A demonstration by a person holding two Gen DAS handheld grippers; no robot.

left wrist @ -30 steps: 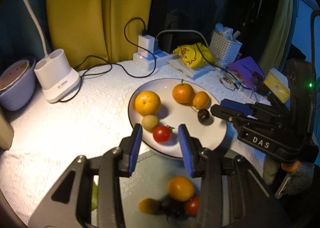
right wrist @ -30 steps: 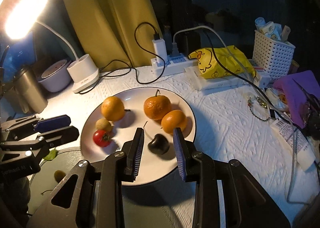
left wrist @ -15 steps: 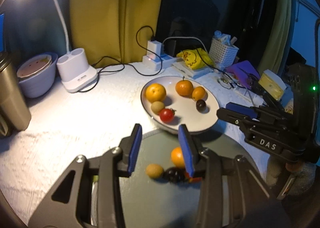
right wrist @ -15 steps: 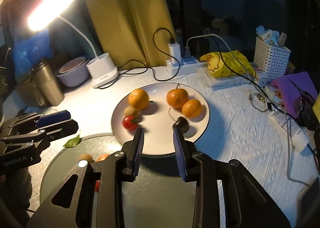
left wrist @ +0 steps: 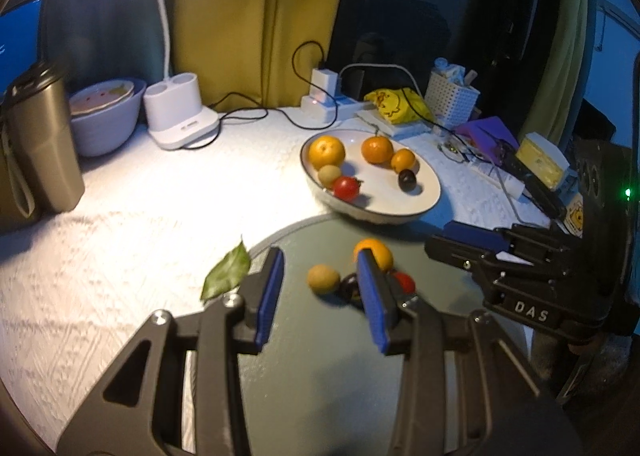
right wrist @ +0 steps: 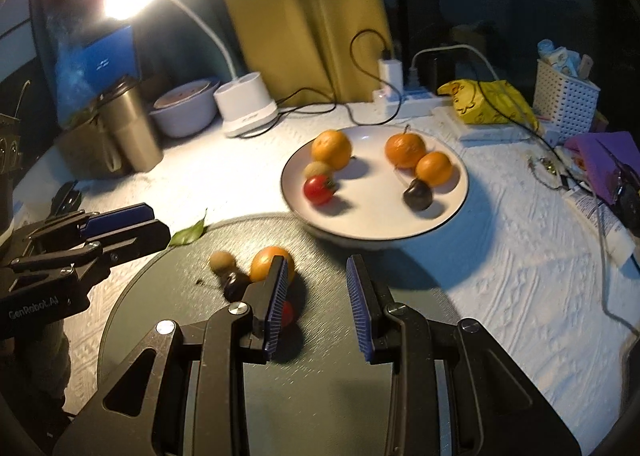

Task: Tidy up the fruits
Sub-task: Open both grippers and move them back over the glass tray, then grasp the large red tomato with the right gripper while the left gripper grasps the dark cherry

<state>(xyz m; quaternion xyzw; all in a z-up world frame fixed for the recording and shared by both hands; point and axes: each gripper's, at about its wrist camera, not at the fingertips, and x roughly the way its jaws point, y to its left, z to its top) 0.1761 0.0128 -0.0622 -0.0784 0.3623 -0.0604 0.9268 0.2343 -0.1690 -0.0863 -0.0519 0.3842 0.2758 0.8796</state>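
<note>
Left wrist view: the left hand-held gripper [left wrist: 322, 292], released and empty, frames the small tan fruit [left wrist: 323, 278] on the dark round mat [left wrist: 320, 376], seemingly nearer than the released right hand-held gripper [right wrist: 318, 306].

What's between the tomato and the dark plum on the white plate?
Only bare white plate lies between the red tomato and dark plum, seen in the right wrist view.

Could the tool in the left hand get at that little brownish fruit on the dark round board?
Probably yes. The left tool is open and empty, and the brownish fruit lies just ahead between its blue pads on the dark round board. A dark fruit touching it could get nudged.
</note>
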